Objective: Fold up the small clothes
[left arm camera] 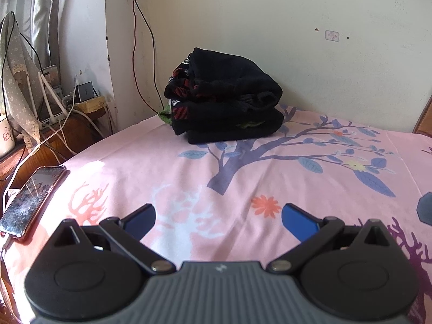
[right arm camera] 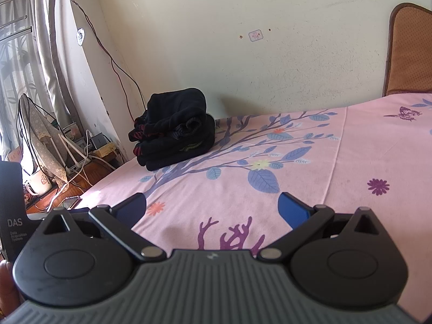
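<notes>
A stack of folded dark clothes (left arm camera: 224, 108), black with red and green bits, sits on the pink floral bedsheet (left arm camera: 189, 167) at the far side, close to the wall. The same stack of clothes (right arm camera: 175, 132) shows at the far left in the right wrist view. My left gripper (left arm camera: 218, 220) hovers low over the sheet, well short of the stack, open with nothing between its blue fingers. My right gripper (right arm camera: 212, 208) is likewise open and empty above the pink sheet (right arm camera: 310, 189), to the right of the stack.
A phone with a cracked screen (left arm camera: 31, 199) lies at the bed's left edge. Beyond it a wooden side table (left arm camera: 54, 135) holds cables, a router and a mug (right arm camera: 40, 185). A brown headboard (right arm camera: 410, 54) stands at the right. A black device marked DAS (right arm camera: 10, 210) is at the far left.
</notes>
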### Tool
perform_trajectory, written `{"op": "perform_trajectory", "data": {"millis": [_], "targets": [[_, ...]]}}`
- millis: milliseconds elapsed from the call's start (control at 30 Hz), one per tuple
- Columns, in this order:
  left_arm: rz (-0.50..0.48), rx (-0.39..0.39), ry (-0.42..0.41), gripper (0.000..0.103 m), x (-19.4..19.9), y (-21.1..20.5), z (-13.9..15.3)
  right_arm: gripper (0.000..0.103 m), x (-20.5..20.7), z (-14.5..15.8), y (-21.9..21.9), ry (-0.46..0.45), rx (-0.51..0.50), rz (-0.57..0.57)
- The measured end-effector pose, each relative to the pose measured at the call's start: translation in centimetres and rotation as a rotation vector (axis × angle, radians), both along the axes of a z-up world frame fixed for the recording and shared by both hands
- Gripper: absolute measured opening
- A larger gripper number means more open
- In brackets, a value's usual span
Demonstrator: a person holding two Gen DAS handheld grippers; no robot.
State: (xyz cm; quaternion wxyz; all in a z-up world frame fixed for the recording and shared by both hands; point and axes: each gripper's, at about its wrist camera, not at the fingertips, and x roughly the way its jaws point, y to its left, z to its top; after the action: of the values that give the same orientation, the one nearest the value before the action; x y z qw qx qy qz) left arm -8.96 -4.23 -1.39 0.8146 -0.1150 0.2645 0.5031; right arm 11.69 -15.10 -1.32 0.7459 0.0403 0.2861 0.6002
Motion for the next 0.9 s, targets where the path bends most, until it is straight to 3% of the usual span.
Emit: {"op": "perform_trajectory", "data": {"millis": [333, 900], "targets": [[0.017, -0.011, 0.046, 0.103, 0.60, 0.23, -0.27, 0.103, -0.03, 0.00, 0.00, 0.000, 0.001, 0.000], [0.013, -0.021, 0.051, 0.103, 0.61, 0.31, -0.38, 0.103, -0.05, 0.00, 0.00, -0.001, 0.000, 0.000]]}}
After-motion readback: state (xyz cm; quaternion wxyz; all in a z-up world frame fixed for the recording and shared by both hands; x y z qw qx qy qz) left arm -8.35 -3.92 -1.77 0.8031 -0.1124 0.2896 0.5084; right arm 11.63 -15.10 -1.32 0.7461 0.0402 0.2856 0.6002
